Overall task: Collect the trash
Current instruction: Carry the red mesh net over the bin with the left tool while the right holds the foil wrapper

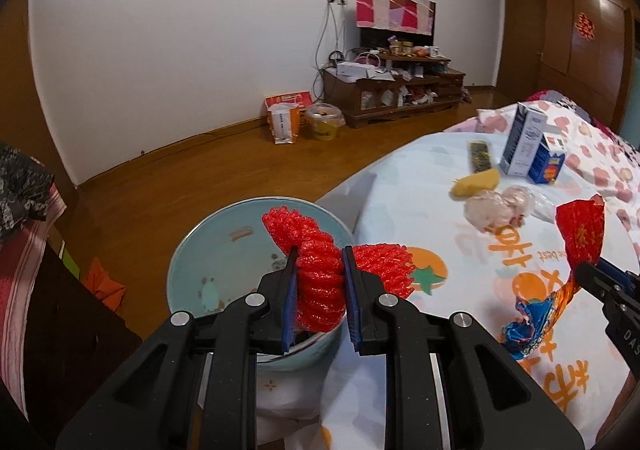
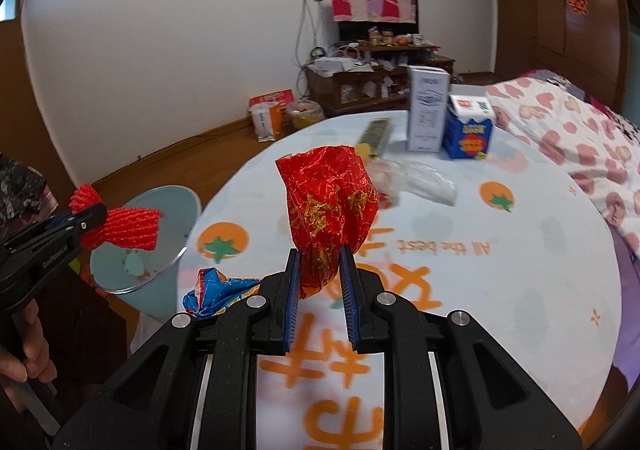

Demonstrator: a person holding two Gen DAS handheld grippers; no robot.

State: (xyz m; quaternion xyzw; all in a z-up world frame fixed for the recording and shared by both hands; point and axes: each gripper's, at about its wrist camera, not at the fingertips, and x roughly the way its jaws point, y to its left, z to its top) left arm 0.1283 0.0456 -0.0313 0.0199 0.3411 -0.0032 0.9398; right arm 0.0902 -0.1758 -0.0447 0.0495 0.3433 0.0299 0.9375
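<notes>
Both grippers carry trash toward the bin beside the table.

The left gripper [image 1: 320, 290] has its jaws nearly closed, pinching a red foam net [image 1: 320, 282] directly above the open pale-blue bin [image 1: 192, 250], probably so it can fall straight in. The right gripper [image 2: 320, 290], just as narrow, clamps a crumpled red wrapper [image 2: 328, 210] over the table [image 2: 520, 270] (not yet over the bin).

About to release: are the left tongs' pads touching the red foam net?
Touching. The left wrist view shows both blue pads pressing into the red foam net, pinching it between them.
</notes>
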